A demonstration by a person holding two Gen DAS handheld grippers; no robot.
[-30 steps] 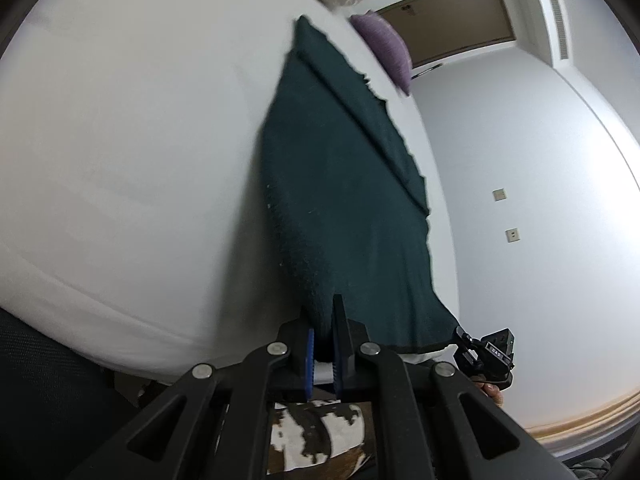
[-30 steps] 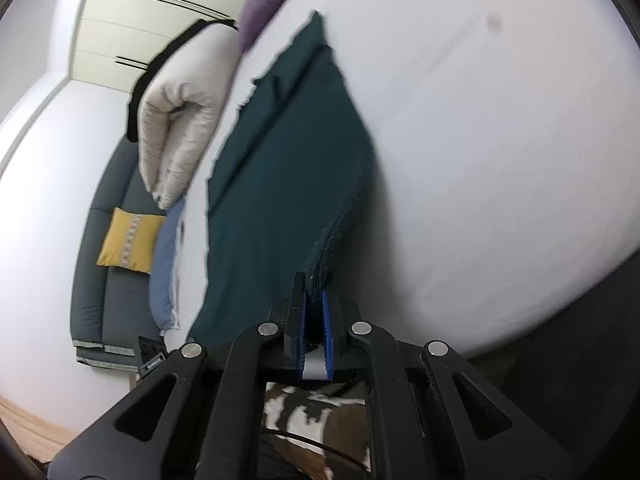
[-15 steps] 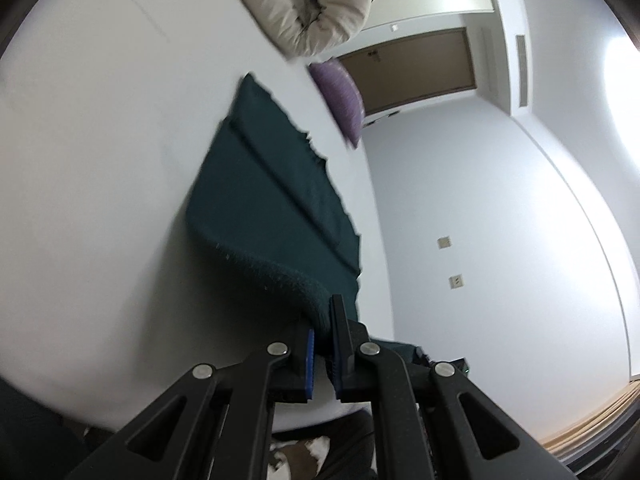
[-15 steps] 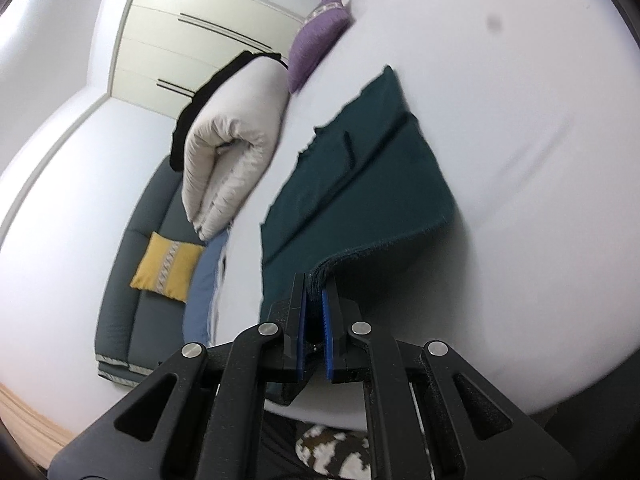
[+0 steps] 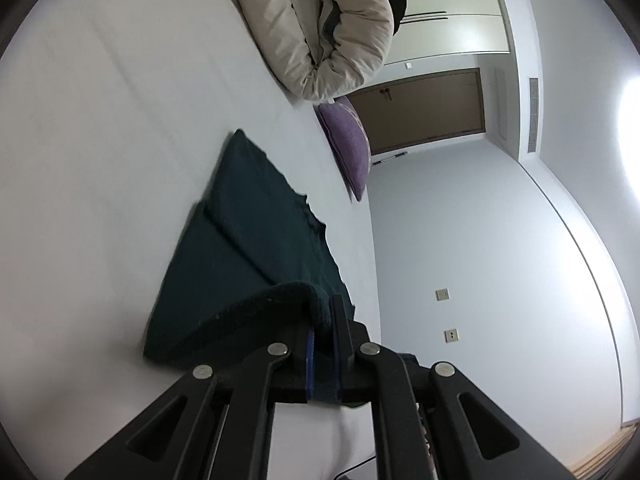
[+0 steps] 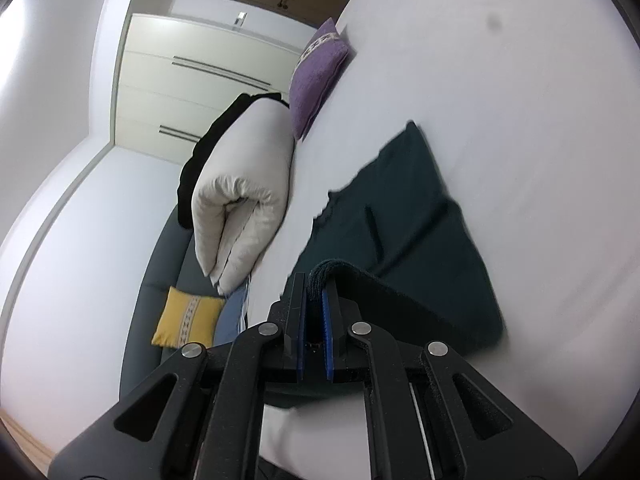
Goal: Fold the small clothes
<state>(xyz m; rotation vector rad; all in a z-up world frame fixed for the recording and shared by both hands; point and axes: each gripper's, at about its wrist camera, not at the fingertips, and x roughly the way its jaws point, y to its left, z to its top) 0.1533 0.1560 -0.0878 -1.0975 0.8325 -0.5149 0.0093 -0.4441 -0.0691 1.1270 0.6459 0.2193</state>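
Note:
A dark teal garment (image 5: 248,240) lies on the white bed (image 5: 100,140), with a folded strip along its far side. My left gripper (image 5: 323,312) is shut on its near edge and holds that edge lifted and curled over the rest. In the right wrist view the same garment (image 6: 420,216) lies on the bed (image 6: 540,120). My right gripper (image 6: 315,284) is shut on the other near corner, also raised above the cloth. The part of the garment under the lifted edge is hidden.
A rolled beige duvet (image 5: 320,28) (image 6: 244,208) and a purple cushion (image 5: 348,144) (image 6: 316,76) lie at the far end of the bed. A grey sofa with a yellow cushion (image 6: 188,318) stands beside the bed. A wall (image 5: 480,280) borders the bed's other side.
Both grippers have lifted the garment's near edge and carried it forward over the rest. The flat visible part has grown shorter and the near edge now curls over.

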